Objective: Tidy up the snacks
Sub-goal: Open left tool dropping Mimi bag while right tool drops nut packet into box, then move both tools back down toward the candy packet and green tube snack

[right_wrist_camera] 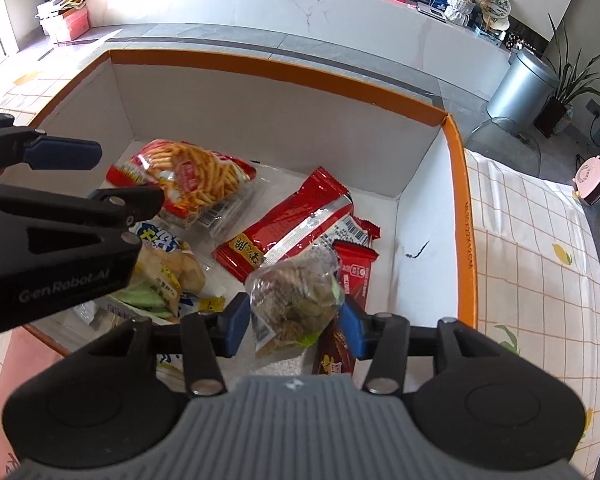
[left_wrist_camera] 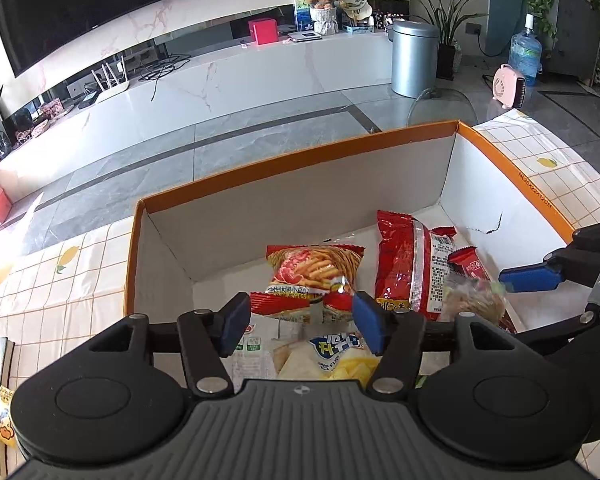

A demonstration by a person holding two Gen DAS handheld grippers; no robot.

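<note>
While both tongs hang over the box, the tally reads as follows.
Left gripper (left_wrist_camera: 298, 322): jaws parted, nothing pressed between the pads; it sits low centre of the left wrist view, over the chips packet (left_wrist_camera: 332, 354) and the fries bag (left_wrist_camera: 314, 276).
Right gripper (right_wrist_camera: 294, 326): jaws apart around the clear bag of brown snacks (right_wrist_camera: 296, 296); the pads do not seem to press it, so I judge it let go or nearly so.
Snacks in the box: fries bag upper left of the right wrist view, long red packet (right_wrist_camera: 288, 220) at centre, small red bar (right_wrist_camera: 354, 276) just right of the clear bag, dark wrapper (right_wrist_camera: 334, 354) at the bottom edge.
Box (right_wrist_camera: 466, 216): orange rim, white walls, standing on the checked tablecloth (right_wrist_camera: 540, 240).
Done: several packets already lie inside.
Left: no loose snacks show on the cloth in either view; what is out of frame I cannot tell. The packets lie jumbled, so tidying may remain.
</note>
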